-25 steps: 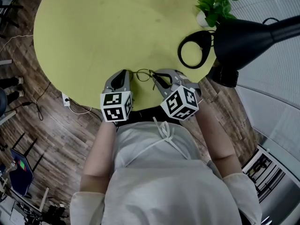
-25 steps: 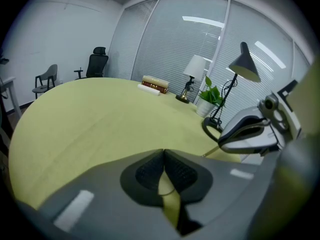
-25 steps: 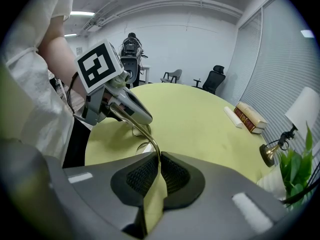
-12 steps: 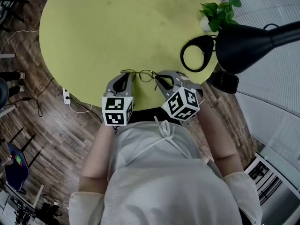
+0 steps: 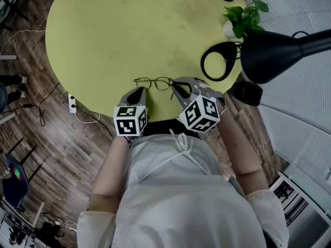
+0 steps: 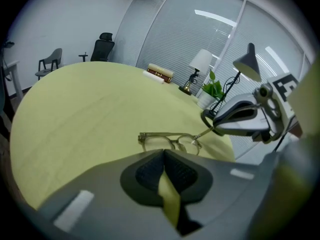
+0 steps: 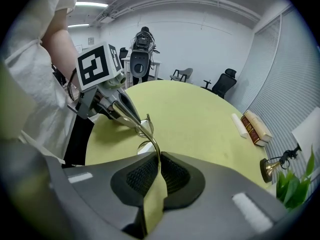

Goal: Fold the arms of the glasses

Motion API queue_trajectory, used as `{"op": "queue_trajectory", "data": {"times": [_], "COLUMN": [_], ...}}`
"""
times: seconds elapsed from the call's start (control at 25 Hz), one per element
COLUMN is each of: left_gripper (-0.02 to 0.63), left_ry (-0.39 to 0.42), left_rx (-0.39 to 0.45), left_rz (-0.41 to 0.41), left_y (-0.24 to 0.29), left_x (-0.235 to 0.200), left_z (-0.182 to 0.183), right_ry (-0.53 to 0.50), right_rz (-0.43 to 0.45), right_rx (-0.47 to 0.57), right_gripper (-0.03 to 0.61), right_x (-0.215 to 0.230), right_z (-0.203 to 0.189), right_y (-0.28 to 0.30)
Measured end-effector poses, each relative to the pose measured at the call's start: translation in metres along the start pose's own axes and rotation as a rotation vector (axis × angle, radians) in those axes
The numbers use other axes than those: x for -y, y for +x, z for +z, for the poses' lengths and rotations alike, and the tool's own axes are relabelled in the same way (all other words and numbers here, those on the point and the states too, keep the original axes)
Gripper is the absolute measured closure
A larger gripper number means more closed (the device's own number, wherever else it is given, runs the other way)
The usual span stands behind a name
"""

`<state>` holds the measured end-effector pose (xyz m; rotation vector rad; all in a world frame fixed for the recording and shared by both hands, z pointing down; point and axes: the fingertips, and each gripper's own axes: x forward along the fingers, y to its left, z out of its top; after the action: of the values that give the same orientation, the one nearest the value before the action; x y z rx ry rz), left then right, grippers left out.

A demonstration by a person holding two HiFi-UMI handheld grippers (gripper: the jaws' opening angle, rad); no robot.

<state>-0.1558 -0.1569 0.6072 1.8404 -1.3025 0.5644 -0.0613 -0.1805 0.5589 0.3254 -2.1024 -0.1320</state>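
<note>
Thin-rimmed glasses (image 5: 153,82) lie near the front edge of the round yellow-green table (image 5: 114,30). My right gripper (image 5: 175,87) is shut on the right arm of the glasses; in the right gripper view the thin arm (image 7: 148,134) runs out from between the pads (image 7: 172,171). My left gripper (image 5: 138,91) sits just behind the left end of the frame, apart from it, with its jaws together and nothing between them. The left gripper view shows the glasses (image 6: 170,141) ahead of its tips (image 6: 164,153), with the right gripper (image 6: 209,128) holding the far arm.
A black desk lamp (image 5: 274,48) with a ring base (image 5: 219,61) stands at the table's right edge, beside a potted plant (image 5: 243,15). Books (image 6: 160,73) and a small brass lamp (image 6: 187,86) sit at the far side. The table's front edge runs right under both grippers.
The left gripper has drawn back toward the person, off the left end of the glasses, so the whole frame now shows. The right gripper has stayed put on the arm.
</note>
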Motion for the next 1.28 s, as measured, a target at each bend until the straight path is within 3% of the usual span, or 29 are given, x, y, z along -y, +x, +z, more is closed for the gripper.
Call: {"op": "queue_trajectory", "data": {"times": [0.12,0.4,1.28], "left_gripper": [0.607,0.607,0.607], "left_ry": [0.025,0.003,0.060], "left_rx": [-0.042,-0.051,-0.031], "left_rz": [-0.017,-0.020,-0.012], "left_y": [0.001,0.000,-0.002], "left_x": [0.003,0.002,0.002], "left_z": [-0.003,-0.003,-0.005], "right_ry": [-0.034,-0.172,-0.115], "right_rz": [-0.002,0.044,0.094], "right_rx": [-0.009,-0.072,-0.146], "right_gripper": [0.558,0.558,0.555], "right_x": [-0.002,-0.011,-0.020], "right_z": [0.004,0.014,0.033], "right_y": [-0.002,0.000,0.046]}}
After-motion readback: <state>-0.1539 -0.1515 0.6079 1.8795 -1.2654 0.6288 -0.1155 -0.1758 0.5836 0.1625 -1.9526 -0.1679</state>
